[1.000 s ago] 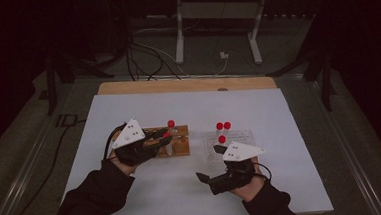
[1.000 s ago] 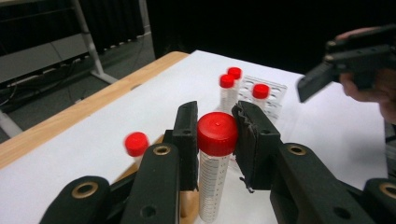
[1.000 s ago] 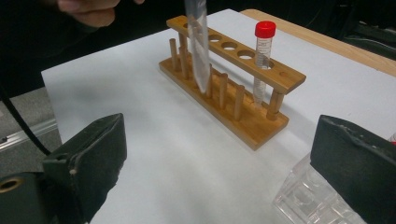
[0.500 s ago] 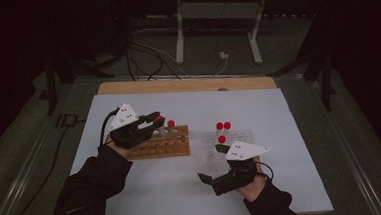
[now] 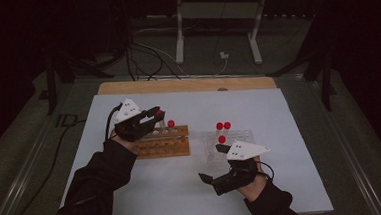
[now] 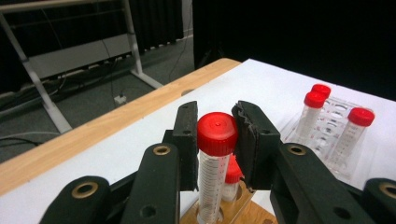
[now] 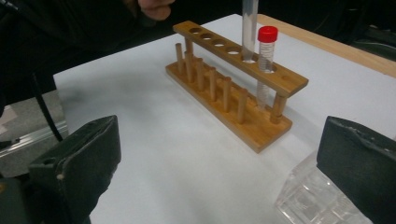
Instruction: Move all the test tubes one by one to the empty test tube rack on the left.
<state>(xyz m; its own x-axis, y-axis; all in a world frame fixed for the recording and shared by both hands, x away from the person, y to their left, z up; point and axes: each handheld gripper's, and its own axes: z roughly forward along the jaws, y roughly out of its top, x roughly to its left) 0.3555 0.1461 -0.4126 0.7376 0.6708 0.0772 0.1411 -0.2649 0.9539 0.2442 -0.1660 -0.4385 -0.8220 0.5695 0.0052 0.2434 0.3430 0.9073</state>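
My left gripper is shut on the red cap of a clear graduated tube. The tube hangs upright, and its lower end reaches into a hole near the right end of the wooden rack. In the right gripper view the held tube stands just left of a second red-capped tube seated in the rack's end hole. My right gripper rests low near the table's front, open, with nothing between its fingers. Its right fingertip sits by the clear plastic rack.
The clear rack holds three red-capped tubes. The wooden rack's other holes stand unfilled. A white mat covers the table, with a wooden edge at the far side. Cables and a metal stand lie on the floor beyond.
My left gripper has moved with the tube toward the table's far side, to a place over the rack. The right gripper has stayed put.
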